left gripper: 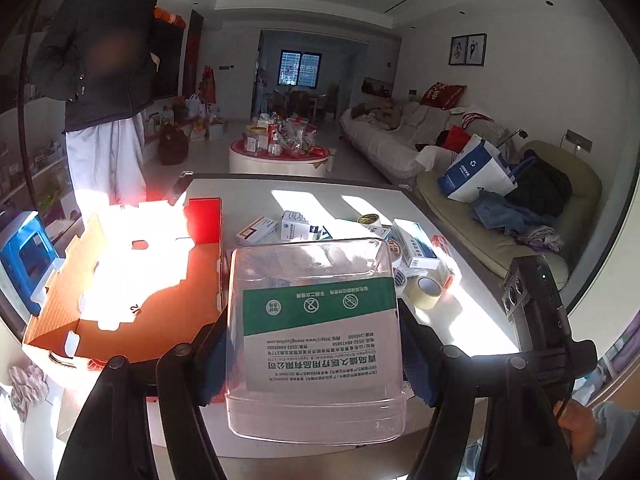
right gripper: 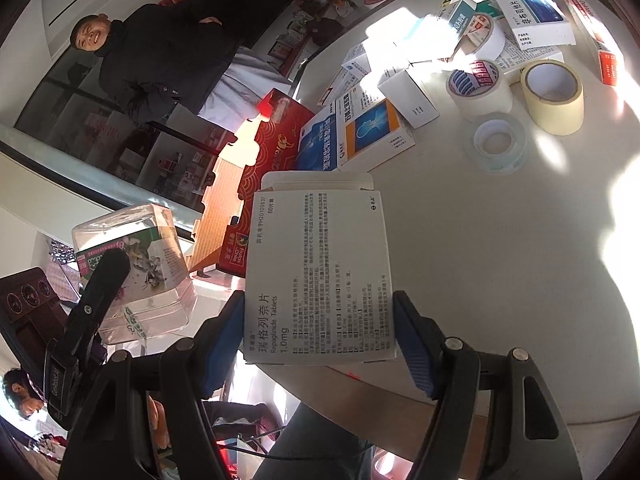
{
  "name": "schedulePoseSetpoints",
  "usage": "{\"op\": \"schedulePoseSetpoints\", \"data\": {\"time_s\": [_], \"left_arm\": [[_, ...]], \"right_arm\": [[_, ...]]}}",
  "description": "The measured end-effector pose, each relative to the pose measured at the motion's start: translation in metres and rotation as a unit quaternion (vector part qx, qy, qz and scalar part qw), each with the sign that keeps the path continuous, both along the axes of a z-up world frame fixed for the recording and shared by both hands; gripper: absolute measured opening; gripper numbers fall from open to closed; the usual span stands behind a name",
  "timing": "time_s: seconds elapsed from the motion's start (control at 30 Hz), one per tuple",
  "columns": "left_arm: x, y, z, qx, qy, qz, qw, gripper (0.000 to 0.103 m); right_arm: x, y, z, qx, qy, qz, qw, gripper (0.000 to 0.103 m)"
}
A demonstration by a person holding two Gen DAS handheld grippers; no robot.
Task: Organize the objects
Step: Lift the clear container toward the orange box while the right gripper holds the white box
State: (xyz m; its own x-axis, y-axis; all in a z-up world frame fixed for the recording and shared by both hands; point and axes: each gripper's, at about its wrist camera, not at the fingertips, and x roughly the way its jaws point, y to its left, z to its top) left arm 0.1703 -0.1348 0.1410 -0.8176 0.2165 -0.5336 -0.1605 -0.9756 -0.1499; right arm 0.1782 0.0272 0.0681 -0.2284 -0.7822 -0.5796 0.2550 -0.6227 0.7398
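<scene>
My left gripper [left gripper: 314, 364] is shut on a clear plastic box with a green-and-white label [left gripper: 316, 332], held above the table's near edge beside the open orange cardboard box [left gripper: 132, 292]. That clear box [right gripper: 136, 268] and the left gripper also show at the left of the right wrist view. My right gripper [right gripper: 320, 344] is shut on a white tablet box with printed text [right gripper: 318, 268], its blue pads pressing both sides, above the white table [right gripper: 500, 280]. More medicine boxes [right gripper: 360, 128] and tape rolls [right gripper: 554, 96] lie farther out on the table.
The red-and-orange cardboard box [right gripper: 256, 168] stands open at the table's left. A person in a dark jacket [left gripper: 104, 48] stands behind it. A blue stool [left gripper: 24, 256] is at far left, a sofa with bags [left gripper: 500, 184] to the right, a cluttered coffee table [left gripper: 280, 148] beyond.
</scene>
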Motion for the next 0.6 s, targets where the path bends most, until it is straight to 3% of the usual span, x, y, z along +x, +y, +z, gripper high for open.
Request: {"op": "schedulePoseSetpoints", "data": {"time_s": [0.17, 0.4, 0.6], "left_arm": [[0.005, -0.003, 0.008, 0.001, 0.023, 0.012, 0.9997, 0.076], [0.003, -0.012, 0.007, 0.024, 0.017, 0.022, 0.9993, 0.076], [0.006, -0.008, 0.007, 0.007, 0.023, 0.03, 0.9993, 0.076]], "right_arm": [[-0.006, -0.002, -0.003, 0.011, -0.008, 0.003, 1.0, 0.071], [-0.009, -0.009, 0.001, 0.019, -0.005, 0.006, 1.0, 0.071], [-0.005, -0.016, 0.002, 0.021, -0.007, 0.013, 1.0, 0.071]]}}
